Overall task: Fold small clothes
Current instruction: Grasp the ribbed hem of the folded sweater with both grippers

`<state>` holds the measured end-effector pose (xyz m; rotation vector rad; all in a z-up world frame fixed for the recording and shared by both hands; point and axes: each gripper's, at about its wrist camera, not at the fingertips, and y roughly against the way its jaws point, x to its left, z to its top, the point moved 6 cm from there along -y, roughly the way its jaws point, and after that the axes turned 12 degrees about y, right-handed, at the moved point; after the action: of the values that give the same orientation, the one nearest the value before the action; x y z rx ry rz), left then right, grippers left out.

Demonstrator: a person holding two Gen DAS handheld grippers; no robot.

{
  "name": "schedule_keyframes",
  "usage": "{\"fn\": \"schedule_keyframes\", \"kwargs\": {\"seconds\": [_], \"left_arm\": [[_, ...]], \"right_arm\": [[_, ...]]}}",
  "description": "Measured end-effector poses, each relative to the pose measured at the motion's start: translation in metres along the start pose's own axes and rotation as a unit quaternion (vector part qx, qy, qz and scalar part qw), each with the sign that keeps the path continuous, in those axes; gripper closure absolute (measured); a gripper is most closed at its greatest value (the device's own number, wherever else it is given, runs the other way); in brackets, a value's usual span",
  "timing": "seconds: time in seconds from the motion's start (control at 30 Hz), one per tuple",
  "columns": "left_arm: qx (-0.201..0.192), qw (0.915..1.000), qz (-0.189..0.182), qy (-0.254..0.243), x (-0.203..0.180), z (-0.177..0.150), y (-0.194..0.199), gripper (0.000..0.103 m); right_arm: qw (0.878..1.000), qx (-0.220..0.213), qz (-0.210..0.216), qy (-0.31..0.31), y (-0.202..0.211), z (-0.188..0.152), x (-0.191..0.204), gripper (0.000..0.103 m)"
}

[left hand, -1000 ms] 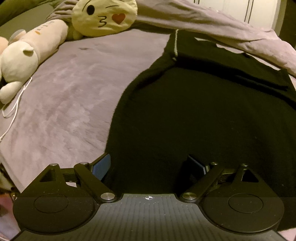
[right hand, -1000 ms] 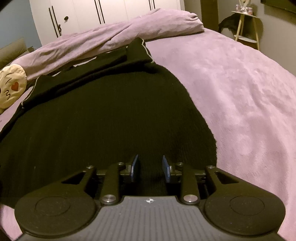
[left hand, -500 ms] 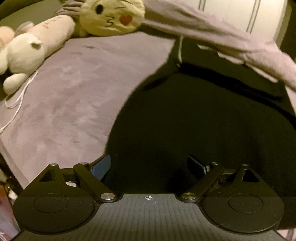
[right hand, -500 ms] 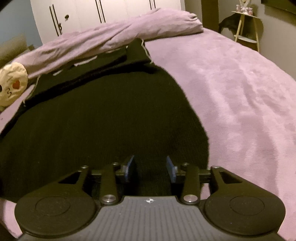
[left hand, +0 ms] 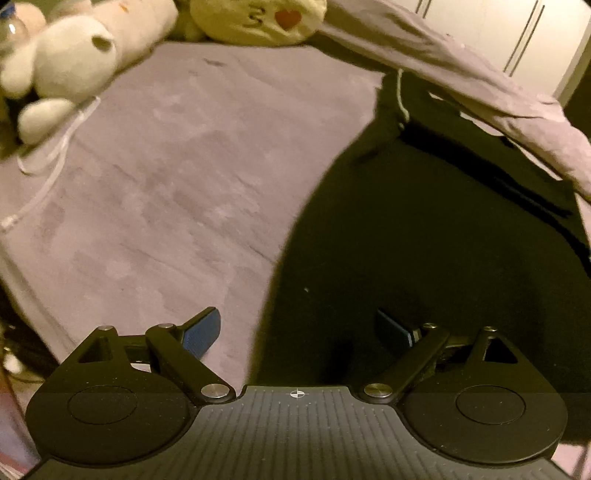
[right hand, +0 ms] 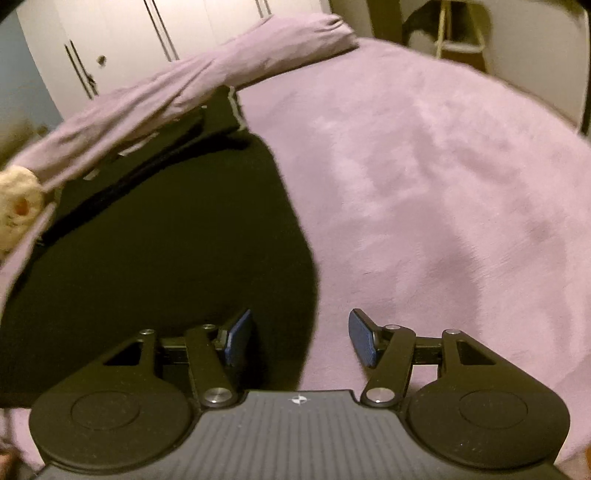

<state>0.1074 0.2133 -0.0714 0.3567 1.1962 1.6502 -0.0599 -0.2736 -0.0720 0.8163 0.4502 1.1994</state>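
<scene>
A black knit garment (left hand: pixel 424 240) lies spread flat on the purple bed cover (left hand: pixel 166 184); it also shows in the right wrist view (right hand: pixel 166 258). My left gripper (left hand: pixel 299 328) is open and empty, straddling the garment's near left edge, with one finger over the bed cover and the other over the cloth. My right gripper (right hand: pixel 301 336) is open and empty, straddling the garment's near right edge above the bed cover (right hand: pixel 443 203). Neither gripper holds cloth.
A rolled purple duvet (left hand: pixel 461 81) lies along the garment's far side; it also shows in the right wrist view (right hand: pixel 221 74). A white plush toy (left hand: pixel 74 59), a yellow emoji cushion (left hand: pixel 258 18) and a white cable (left hand: pixel 48 155) sit at the far left. White wardrobe doors (right hand: pixel 110 44) stand behind.
My right gripper opened wide, letting go of the garment's hem, and shifted right over its edge. My left gripper stayed open and shifted left toward the garment's left edge.
</scene>
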Motion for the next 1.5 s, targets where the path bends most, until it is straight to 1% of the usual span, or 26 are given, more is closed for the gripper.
{"fn": "schedule_keyframes", "kwargs": {"seconds": [0.07, 0.1, 0.2, 0.23, 0.27, 0.3, 0.33, 0.37, 0.4, 0.47, 0.57, 0.63, 0.67, 0.7, 0.73, 0.8, 0.87, 0.97, 1.0, 1.03, 1.1, 1.17, 1.3, 1.4, 1.47, 1.5], "left_arm": [[0.019, 0.9996, -0.019, 0.011, -0.002, -0.002, -0.006, 0.016], [0.026, 0.9992, -0.025, 0.019, -0.002, -0.002, -0.009, 0.018], [0.047, 0.9973, -0.04, 0.039, -0.002, -0.002, -0.017, 0.031], [0.052, 0.997, -0.039, 0.042, -0.002, -0.003, -0.02, 0.033], [0.054, 0.9971, -0.036, 0.04, -0.002, -0.003, -0.022, 0.038], [0.055, 0.9974, -0.034, 0.032, -0.003, -0.003, -0.022, 0.044], [0.056, 0.9976, -0.034, 0.022, -0.004, -0.002, -0.023, 0.047], [0.058, 0.9976, -0.035, 0.013, -0.006, -0.002, -0.023, 0.052], [0.06, 0.9975, -0.038, 0.003, -0.008, -0.002, -0.023, 0.061], [0.066, 0.9968, -0.044, -0.01, -0.01, -0.002, -0.023, 0.072], [0.07, 0.9959, -0.052, -0.024, -0.012, -0.001, -0.023, 0.073], [0.073, 0.9955, -0.053, -0.029, -0.012, -0.001, -0.024, 0.07], [0.074, 0.9953, -0.055, -0.031, -0.013, -0.002, -0.024, 0.067], [0.076, 0.995, -0.057, -0.032, -0.013, -0.002, -0.025, 0.062], [0.077, 0.9946, -0.06, -0.034, -0.015, -0.003, -0.024, 0.06], [0.078, 0.9942, -0.062, -0.042, -0.019, -0.002, -0.026, 0.053], [0.079, 0.9939, -0.06, -0.049, -0.023, -0.004, -0.028, 0.049], [0.08, 0.9936, -0.058, -0.053, -0.026, -0.004, -0.031, 0.048], [0.08, 0.9937, -0.058, -0.054, -0.027, -0.005, -0.032, 0.05], [0.078, 0.9935, -0.058, -0.058, -0.027, -0.004, -0.031, 0.055], [0.077, 0.9932, -0.053, -0.069, -0.027, -0.004, -0.03, 0.078], [0.08, 0.9927, -0.059, -0.068, -0.024, -0.002, -0.027, 0.086], [0.095, 0.9906, -0.089, -0.043, -0.017, 0.002, -0.023, 0.089], [0.104, 0.9899, -0.082, -0.052, -0.017, 0.001, -0.027, 0.087], [0.113, 0.9886, -0.077, -0.065, -0.019, 0.0, -0.029, 0.087], [0.116, 0.9877, -0.079, -0.068, -0.02, 0.001, -0.028, 0.09]], "right_arm": [[1.0, -0.004, 0.016, -0.002, -0.005, 0.003, 0.0, 0.045], [1.0, -0.003, 0.017, -0.001, -0.008, 0.004, 0.0, 0.045], [1.0, 0.0, 0.022, -0.001, -0.016, 0.007, 0.002, 0.048], [1.0, 0.002, 0.025, -0.001, -0.019, 0.009, 0.003, 0.054], [1.0, 0.005, 0.025, 0.001, -0.021, 0.01, 0.003, 0.058], [1.0, 0.007, 0.024, 0.004, -0.022, 0.01, 0.004, 0.065], [1.0, 0.009, 0.026, 0.007, -0.023, 0.01, 0.004, 0.072], [0.999, 0.009, 0.03, 0.011, -0.023, 0.01, 0.004, 0.076], [0.999, 0.008, 0.036, 0.012, -0.023, 0.011, 0.004, 0.08], [0.999, 0.005, 0.046, 0.009, -0.02, 0.011, 0.002, 0.082], [0.998, -0.003, 0.055, 0.009, -0.015, 0.014, -0.002, 0.08], [0.998, -0.006, 0.055, 0.008, -0.017, 0.018, -0.006, 0.077], [0.998, -0.008, 0.058, 0.009, -0.017, 0.02, -0.007, 0.076], [0.998, -0.01, 0.057, 0.01, -0.018, 0.023, -0.008, 0.069], [0.998, -0.013, 0.055, 0.013, -0.018, 0.025, -0.01, 0.06], [0.998, -0.019, 0.05, 0.022, -0.022, 0.03, -0.012, 0.054], [0.998, -0.015, 0.054, 0.02, -0.029, 0.033, -0.015, 0.054], [0.998, -0.012, 0.067, 0.018, -0.037, 0.035, -0.014, 0.053], [0.997, -0.01, 0.073, 0.02, -0.038, 0.035, -0.013, 0.054], [0.996, -0.008, 0.082, 0.02, -0.038, 0.034, -0.012, 0.067], [0.995, 0.01, 0.098, 0.017, -0.038, 0.03, -0.011, 0.083], [0.994, 0.013, 0.103, 0.029, -0.035, 0.027, -0.009, 0.083], [0.992, 0.034, 0.112, 0.044, -0.034, 0.02, -0.007, 0.081], [0.991, 0.05, 0.112, 0.058, -0.036, 0.023, -0.004, 0.081], [0.989, 0.056, 0.121, 0.065, -0.037, 0.027, 0.0, 0.085], [0.988, 0.055, 0.133, 0.063, -0.035, 0.03, 0.002, 0.088]]}}
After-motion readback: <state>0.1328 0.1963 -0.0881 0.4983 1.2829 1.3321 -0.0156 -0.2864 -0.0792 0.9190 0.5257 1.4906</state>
